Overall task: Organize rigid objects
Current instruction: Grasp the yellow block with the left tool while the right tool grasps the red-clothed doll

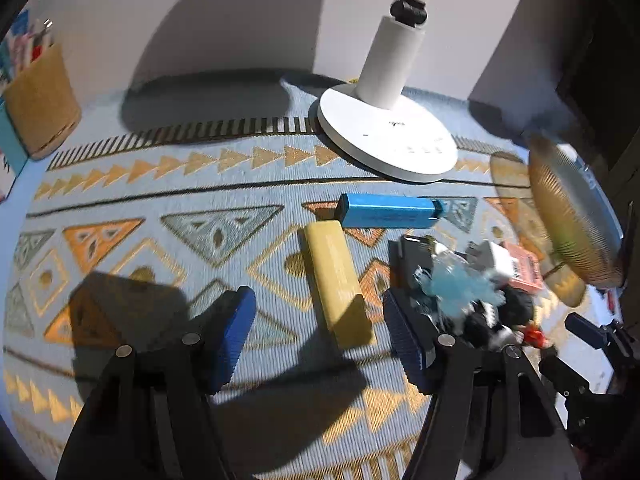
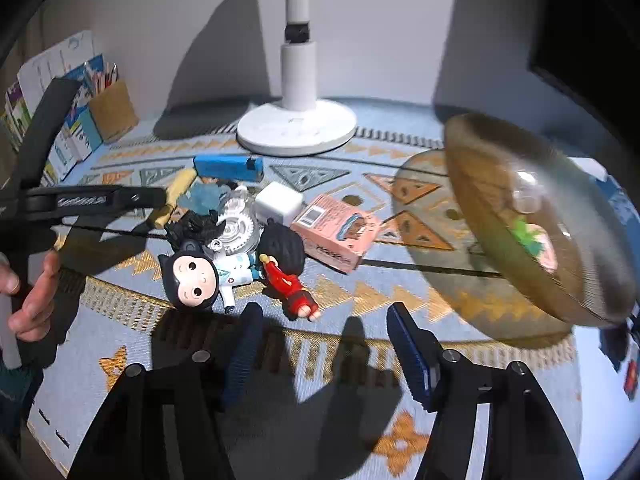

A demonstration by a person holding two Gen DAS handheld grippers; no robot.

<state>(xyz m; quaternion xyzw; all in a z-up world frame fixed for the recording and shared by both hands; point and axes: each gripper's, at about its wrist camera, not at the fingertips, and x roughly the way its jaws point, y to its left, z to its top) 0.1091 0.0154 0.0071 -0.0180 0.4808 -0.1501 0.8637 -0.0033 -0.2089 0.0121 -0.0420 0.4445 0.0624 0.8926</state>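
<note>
Clutter of small rigid objects, heaped at mid-table on a blue patterned cloth [image 2: 344, 412]: black-haired doll in white outfit [image 2: 200, 276] lying face up; second figure in red [image 2: 290, 284] touching its side; clear toothed wheel [image 2: 236, 230] behind them; white cube charger [image 2: 279, 202]; pink printed box [image 2: 338, 238] just right of the charger; pale blue translucent piece [image 2: 204, 198]. Yellow oblong block [image 1: 338, 284] lying at the left edge of the heap; blue oblong case [image 1: 390, 210] just behind it, crosswise. White lamp base [image 2: 296, 130] with upright stem at the back, by the wall. Amber ribbed glass dish [image 2: 532, 216], tilted, at right, holding something green and pink, too blurred to name. Tan pencil cup [image 2: 112, 110] and upright books at far left. Left gripper [image 1: 320, 338]: jaws parted, nothing clamped, the yellow block's near end between the pads. Right gripper [image 2: 324, 352]: jaws parted, empty, near the red figure's feet. A person's hand [image 2: 34, 292] grips the left tool's handle.
</note>
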